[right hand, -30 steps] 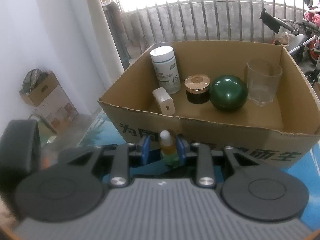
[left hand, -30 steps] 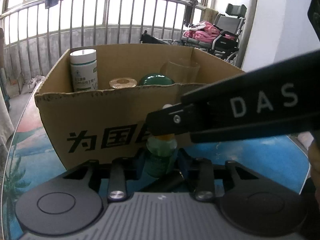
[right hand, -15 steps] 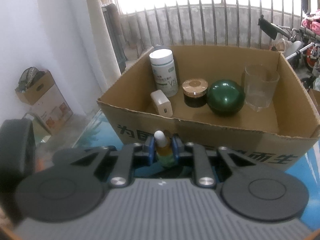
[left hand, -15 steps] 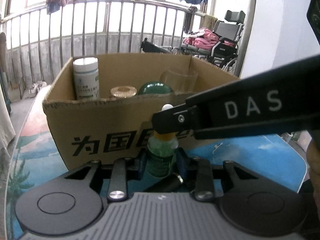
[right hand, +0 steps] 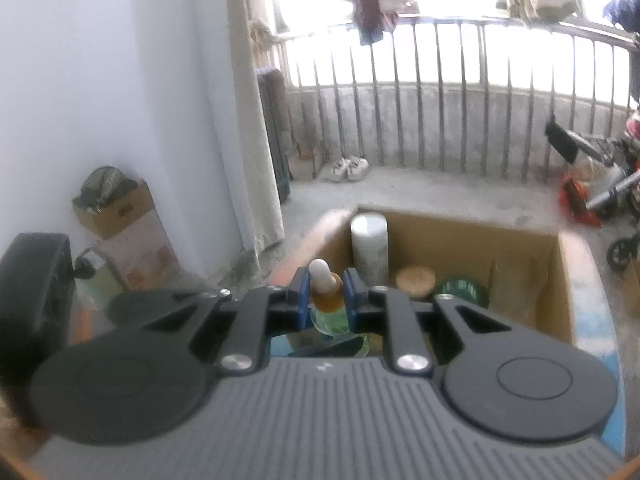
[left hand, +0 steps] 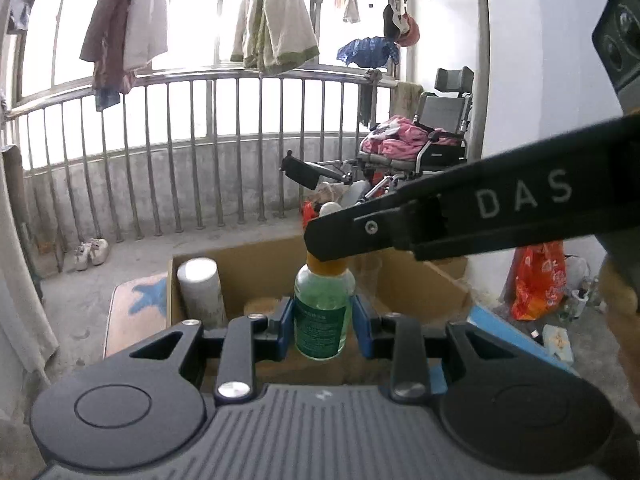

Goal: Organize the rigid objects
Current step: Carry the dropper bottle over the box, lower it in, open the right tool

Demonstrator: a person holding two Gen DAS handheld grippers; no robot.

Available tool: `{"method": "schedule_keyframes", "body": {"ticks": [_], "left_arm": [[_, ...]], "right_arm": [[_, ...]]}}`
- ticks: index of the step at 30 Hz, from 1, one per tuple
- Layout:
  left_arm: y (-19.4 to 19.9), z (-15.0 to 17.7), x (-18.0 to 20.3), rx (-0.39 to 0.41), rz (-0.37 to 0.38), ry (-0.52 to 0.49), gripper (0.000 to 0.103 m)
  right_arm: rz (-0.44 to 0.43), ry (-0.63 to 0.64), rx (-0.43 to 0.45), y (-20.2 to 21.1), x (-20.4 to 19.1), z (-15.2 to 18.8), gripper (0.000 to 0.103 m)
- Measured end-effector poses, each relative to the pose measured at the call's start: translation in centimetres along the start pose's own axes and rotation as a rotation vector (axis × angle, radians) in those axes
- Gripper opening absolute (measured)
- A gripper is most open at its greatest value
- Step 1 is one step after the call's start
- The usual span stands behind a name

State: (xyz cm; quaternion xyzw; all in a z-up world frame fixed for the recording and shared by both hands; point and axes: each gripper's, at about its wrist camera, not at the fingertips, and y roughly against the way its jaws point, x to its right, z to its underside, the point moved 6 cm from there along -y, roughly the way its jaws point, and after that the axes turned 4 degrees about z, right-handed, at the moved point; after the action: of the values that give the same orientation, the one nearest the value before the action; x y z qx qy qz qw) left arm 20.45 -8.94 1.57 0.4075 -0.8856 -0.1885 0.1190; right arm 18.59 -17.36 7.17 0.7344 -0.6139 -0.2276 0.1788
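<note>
Dropper bottle, green-tinted glass with an amber collar and white bulb, held upright with its long axis vertical, raised clear of the tabletop and just short of the cardboard box's near wall. Left claw: blue pads clamped on the bottle's body at label height. Right claw: pads closed on the same bottle's amber neck just under the bulb; in the left wrist view its black finger crosses in from the right over the collar. Both claws thus share one item, the right above the left. Cardboard box: open-topped, lying directly ahead of and below both claws. Contents, placed relative to the box: white-lidded canister at the far left corner; wood-lidded jar next along to the right; dark green rounded object beside the jar; a clear glass probably stands at the right side, though both views are too blurred or blocked to confirm it. Governing relation for the coming move, as a judgement: the bottle sits nearer than the near wall, so it must travel forward over that wall and then down, kept vertical, into open floor in front of the canister and jar; with two claws on it, one would likely need to let go first.
</note>
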Motion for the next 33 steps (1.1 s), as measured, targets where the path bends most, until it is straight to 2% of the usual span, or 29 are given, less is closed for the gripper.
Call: {"method": "schedule_keyframes", "body": {"ticks": [4, 8, 13, 19, 24, 28, 33], "left_arm": [[-3.3, -2.3, -2.4, -0.069, 0.054, 0.048, 0.033], [-8.5, -2.2, -5.2, -0.204, 0.104, 0.119, 0.033], [-13.7, 0.0, -7.2, -0.339, 0.111, 0.171, 0.033], [-17.2, 1.7, -8.2, -0.448, 0.079, 0.154, 0.033], [-18.6, 2.3, -9.0, -0.515, 0.062, 0.155, 0.033], [-18.6, 2.5, -9.3, -0.52, 0.066, 0.169, 0.039], [-18.8, 2.4, -9.5, -0.528, 0.066, 0.179, 0.04]], "right_arm": [[-0.032, -0.019, -0.035, -1.9, 2.1, -3.6, 0.016], [-0.057, -0.072, -0.142, -6.6, 5.0, -5.5, 0.016], [-0.077, -0.16, -0.273, -13.1, 8.4, -4.4, 0.016], [-0.098, -0.201, -0.327, -17.5, 10.6, -2.0, 0.016], [-0.116, -0.225, -0.358, -19.9, 11.6, -0.5, 0.016], [-0.128, -0.235, -0.369, -20.8, 11.9, 0.3, 0.015], [-0.124, -0.221, -0.393, -21.7, 11.7, 1.4, 0.015]]}}
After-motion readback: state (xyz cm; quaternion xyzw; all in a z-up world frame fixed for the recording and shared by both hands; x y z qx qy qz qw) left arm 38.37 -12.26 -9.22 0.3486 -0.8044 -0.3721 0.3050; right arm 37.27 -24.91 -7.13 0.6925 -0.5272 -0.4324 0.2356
